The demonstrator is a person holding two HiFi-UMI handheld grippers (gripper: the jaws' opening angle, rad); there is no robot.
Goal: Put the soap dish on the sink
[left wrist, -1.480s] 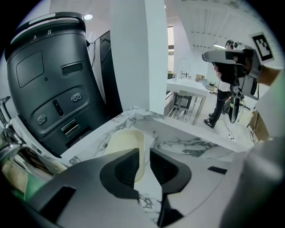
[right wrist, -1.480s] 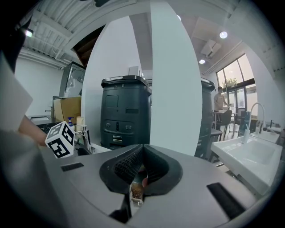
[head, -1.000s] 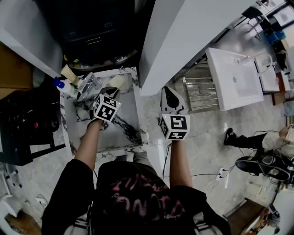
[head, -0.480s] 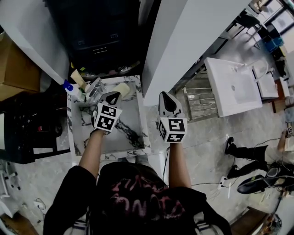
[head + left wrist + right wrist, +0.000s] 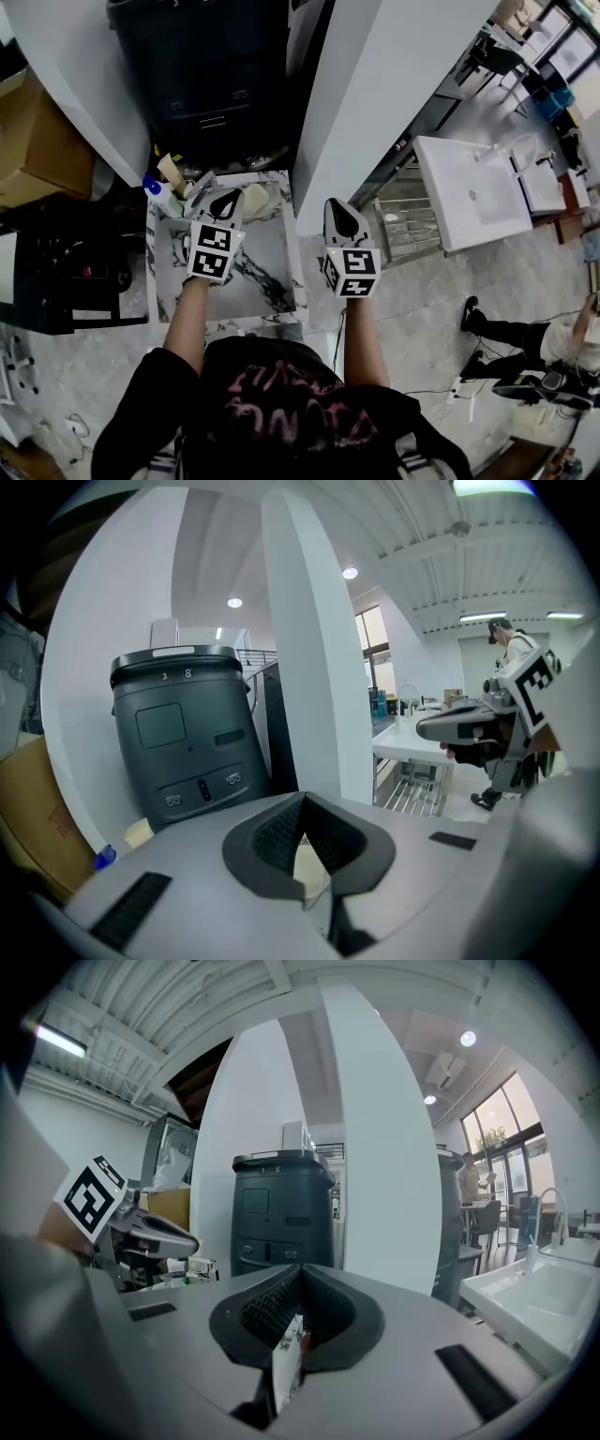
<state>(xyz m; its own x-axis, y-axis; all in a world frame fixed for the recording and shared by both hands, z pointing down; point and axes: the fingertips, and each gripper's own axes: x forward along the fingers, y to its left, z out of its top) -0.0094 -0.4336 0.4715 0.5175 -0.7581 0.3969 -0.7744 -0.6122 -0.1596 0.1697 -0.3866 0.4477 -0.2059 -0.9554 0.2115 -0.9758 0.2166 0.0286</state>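
Hovering left gripper (image 5: 225, 201), pinched closed, near marble sink's (image 5: 270, 246) back rim beside soap dish (image 5: 255, 199). Holding right gripper (image 5: 341, 212) closed over open floor (image 5: 417, 309).

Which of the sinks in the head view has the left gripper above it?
The white marble sink with black veins, at the left; the left gripper hangs over it. The plain white sinks stand off to the right.

My sink (image 5: 267, 281) looks like glossy white marble, black-veined; my left gripper (image 5: 225, 199) and right gripper (image 5: 339, 212), matt grey plastic; at ten o'clock, a dull cardboard box (image 5: 33, 155).
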